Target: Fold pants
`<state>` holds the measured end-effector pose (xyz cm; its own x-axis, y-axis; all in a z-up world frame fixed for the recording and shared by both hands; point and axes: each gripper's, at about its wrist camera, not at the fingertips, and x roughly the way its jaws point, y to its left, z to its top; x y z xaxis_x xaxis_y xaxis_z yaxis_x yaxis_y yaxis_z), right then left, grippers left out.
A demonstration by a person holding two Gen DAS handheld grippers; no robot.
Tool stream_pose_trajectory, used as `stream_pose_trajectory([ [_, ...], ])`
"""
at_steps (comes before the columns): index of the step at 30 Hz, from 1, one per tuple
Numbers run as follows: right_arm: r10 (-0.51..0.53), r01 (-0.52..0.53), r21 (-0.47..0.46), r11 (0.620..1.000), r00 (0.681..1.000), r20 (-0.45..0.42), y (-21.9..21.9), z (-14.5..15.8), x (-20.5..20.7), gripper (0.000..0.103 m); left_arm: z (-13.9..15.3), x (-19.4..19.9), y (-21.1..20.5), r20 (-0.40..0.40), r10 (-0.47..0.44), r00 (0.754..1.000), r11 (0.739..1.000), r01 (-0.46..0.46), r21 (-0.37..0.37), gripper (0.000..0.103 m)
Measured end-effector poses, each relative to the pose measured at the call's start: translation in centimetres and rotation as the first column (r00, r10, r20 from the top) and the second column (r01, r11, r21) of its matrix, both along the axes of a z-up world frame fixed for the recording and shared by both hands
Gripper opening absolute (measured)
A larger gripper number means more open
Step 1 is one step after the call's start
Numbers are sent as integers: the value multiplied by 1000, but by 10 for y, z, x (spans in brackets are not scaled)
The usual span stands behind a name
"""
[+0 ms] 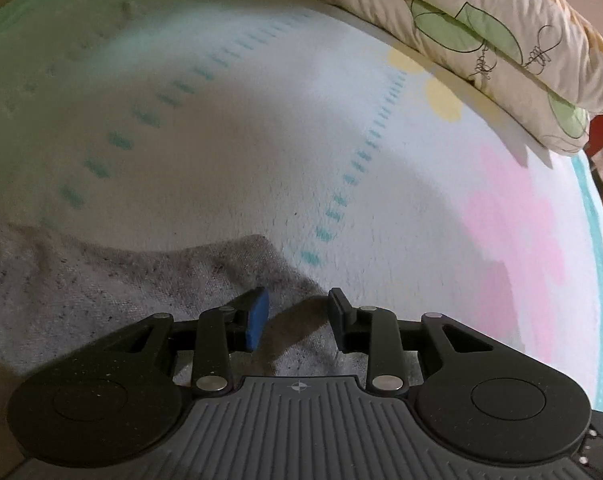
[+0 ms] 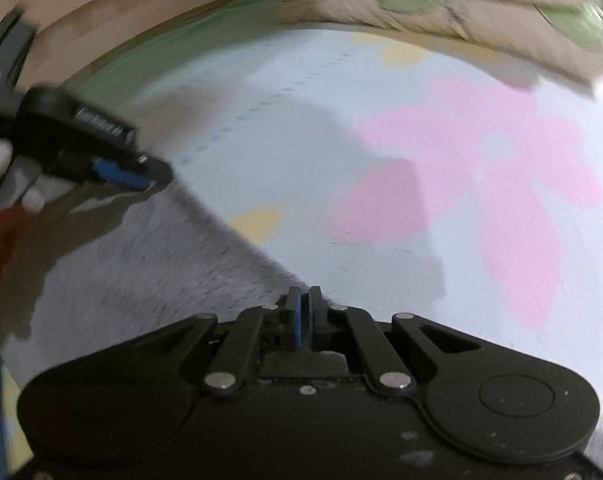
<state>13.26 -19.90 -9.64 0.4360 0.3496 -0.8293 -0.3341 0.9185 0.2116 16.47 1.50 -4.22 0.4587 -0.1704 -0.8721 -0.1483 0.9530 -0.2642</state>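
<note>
The grey flecked pants lie on the bed at the lower left of the left wrist view. My left gripper stands open over their far corner. Its blue pad is bare, and a dark fold of cloth lies between the fingers without touching them. In the right wrist view the pants spread to the left, and their edge runs straight into my right gripper. That gripper is shut, its pads together on the cloth's edge. The left gripper also shows there, at the pants' far corner.
The bed cover is white with pink and yellow flower shapes and teal dashed lines. Leaf-print pillows are stacked along its far edge. A person's hand in a red-and-white sleeve holds the left gripper.
</note>
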Motion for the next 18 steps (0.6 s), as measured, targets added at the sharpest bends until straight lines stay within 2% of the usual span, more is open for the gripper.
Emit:
stream_pose_trajectory([
  [3, -48, 48, 20, 999, 999, 3, -21, 15, -8, 10, 14, -18, -9, 20, -55, 998, 998, 54, 35, 32],
  [9, -221, 223, 55, 973, 974, -43, -97, 43, -35, 14, 20, -73, -49, -6, -215, 977, 976, 215, -24, 32],
  [14, -396, 397, 21, 917, 917, -49, -167, 68, -84, 20, 7, -116, -100, -43, -363, 931, 930, 360, -74, 33],
  [16, -466, 467, 11, 884, 883, -51, -188, 74, -100, 25, 1, -129, -117, -58, -400, 915, 914, 395, -90, 33],
  [18, -531, 532, 12, 847, 846, -60, -211, 78, -119, 26, -3, -140, -129, -65, -426, 902, 902, 419, -107, 33],
])
